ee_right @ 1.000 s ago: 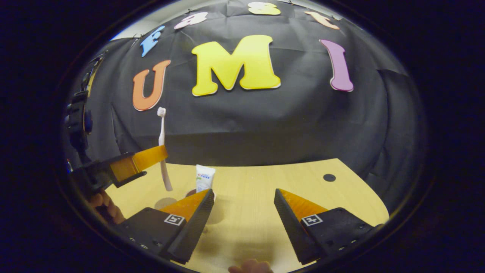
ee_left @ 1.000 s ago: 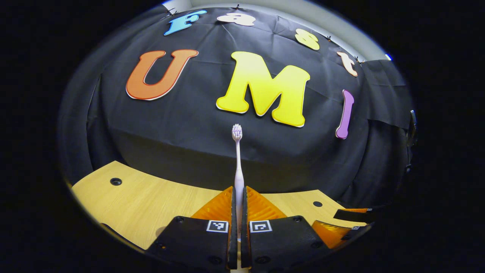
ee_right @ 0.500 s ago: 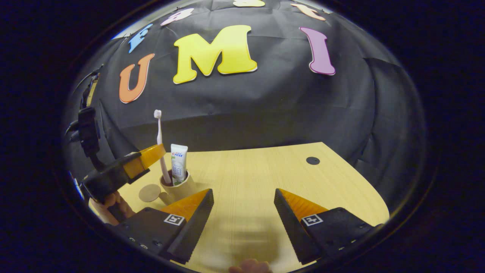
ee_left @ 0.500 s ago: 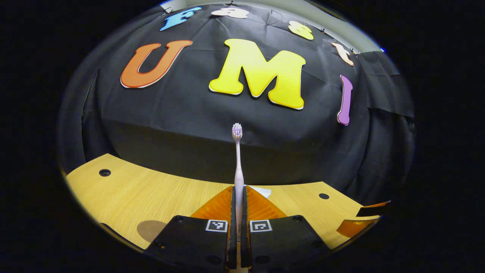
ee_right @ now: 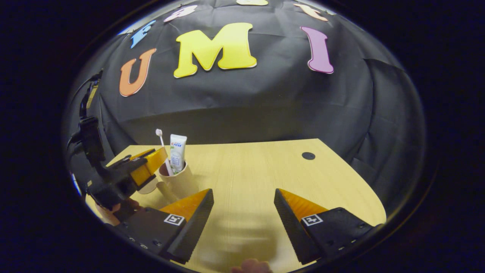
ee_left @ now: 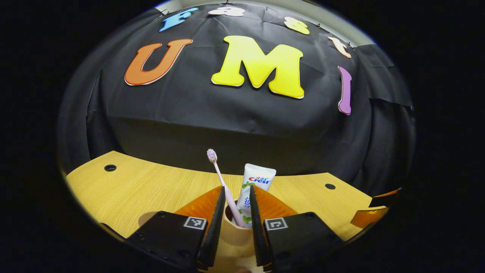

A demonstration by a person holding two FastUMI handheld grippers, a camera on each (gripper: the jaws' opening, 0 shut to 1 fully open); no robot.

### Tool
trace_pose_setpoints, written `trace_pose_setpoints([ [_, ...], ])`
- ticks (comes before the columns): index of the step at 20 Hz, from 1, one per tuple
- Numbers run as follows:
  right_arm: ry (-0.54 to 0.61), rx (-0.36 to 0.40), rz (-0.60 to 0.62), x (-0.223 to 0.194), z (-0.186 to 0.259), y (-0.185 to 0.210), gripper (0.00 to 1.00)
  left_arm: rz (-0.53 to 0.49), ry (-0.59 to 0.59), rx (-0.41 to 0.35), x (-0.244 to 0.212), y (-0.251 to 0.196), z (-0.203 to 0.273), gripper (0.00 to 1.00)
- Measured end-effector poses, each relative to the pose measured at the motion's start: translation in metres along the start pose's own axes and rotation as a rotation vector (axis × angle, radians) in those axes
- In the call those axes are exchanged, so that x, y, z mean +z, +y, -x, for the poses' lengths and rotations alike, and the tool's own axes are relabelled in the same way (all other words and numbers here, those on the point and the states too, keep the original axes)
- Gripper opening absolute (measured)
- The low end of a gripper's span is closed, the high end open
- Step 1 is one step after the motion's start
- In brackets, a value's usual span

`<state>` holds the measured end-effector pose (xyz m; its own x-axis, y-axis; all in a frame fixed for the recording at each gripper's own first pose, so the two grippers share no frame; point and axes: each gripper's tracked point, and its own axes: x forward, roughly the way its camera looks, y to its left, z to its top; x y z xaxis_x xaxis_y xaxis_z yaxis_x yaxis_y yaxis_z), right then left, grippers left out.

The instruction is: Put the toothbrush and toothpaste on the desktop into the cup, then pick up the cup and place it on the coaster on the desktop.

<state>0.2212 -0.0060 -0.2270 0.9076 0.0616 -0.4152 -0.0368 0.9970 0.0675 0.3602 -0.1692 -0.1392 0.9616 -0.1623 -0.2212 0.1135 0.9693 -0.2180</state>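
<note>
A beige cup (ee_left: 237, 236) stands on the wooden desk (ee_left: 151, 185) with a pale pink toothbrush (ee_left: 219, 172) and a white toothpaste tube (ee_left: 257, 181) upright inside it. My left gripper (ee_left: 236, 187) is open, its fingers on either side of the cup's mouth, and neither presses on the toothbrush, which leans left. From the right gripper view the cup (ee_right: 178, 182) sits at the left with the left gripper (ee_right: 151, 167) just beside it. A round brown coaster (ee_left: 148, 218) lies left of the cup, partly hidden. My right gripper (ee_right: 243, 191) hangs wide open over bare desk.
The desk (ee_right: 246, 170) has small dark holes (ee_left: 110, 167) (ee_left: 330, 186) (ee_right: 308, 155) near its far edge. Black cloth walls the booth behind it. A hand (ee_right: 113, 212) holds the left gripper. The right gripper (ee_left: 375, 212) edges in at the far right of the left gripper view.
My left gripper came down over the cup and opened, letting go of the toothbrush, which now stands in the cup beside the toothpaste. The right gripper stayed open.
</note>
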Motion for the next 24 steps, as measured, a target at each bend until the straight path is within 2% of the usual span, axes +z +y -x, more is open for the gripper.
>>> trace_pose_setpoints([
  [1,0.004,0.006,0.001,-0.001,0.001,0.000,0.95,0.003,-0.009,0.003,0.005,0.001,0.004,0.42],
  [2,0.009,0.011,0.002,0.000,0.001,0.002,0.94,0.000,-0.021,0.010,0.012,0.004,0.009,0.67],
  [3,0.015,0.021,0.005,0.000,0.002,0.006,0.95,-0.007,-0.034,0.019,0.019,0.007,0.016,0.71],
  [5,0.024,0.040,0.014,0.002,0.003,0.014,0.95,-0.024,-0.050,0.040,0.033,0.017,0.029,0.95],
  [8,0.057,0.079,0.022,0.003,0.008,0.028,0.95,-0.021,-0.056,0.093,0.051,0.040,0.052,0.98],
  [18,0.398,0.141,-0.034,-0.020,0.040,0.073,0.95,-0.022,-0.016,0.241,0.097,0.121,0.135,0.98],
  [24,0.580,0.111,-0.021,-0.030,0.043,0.081,0.97,0.058,0.018,0.283,0.102,0.146,0.171,0.98],
])
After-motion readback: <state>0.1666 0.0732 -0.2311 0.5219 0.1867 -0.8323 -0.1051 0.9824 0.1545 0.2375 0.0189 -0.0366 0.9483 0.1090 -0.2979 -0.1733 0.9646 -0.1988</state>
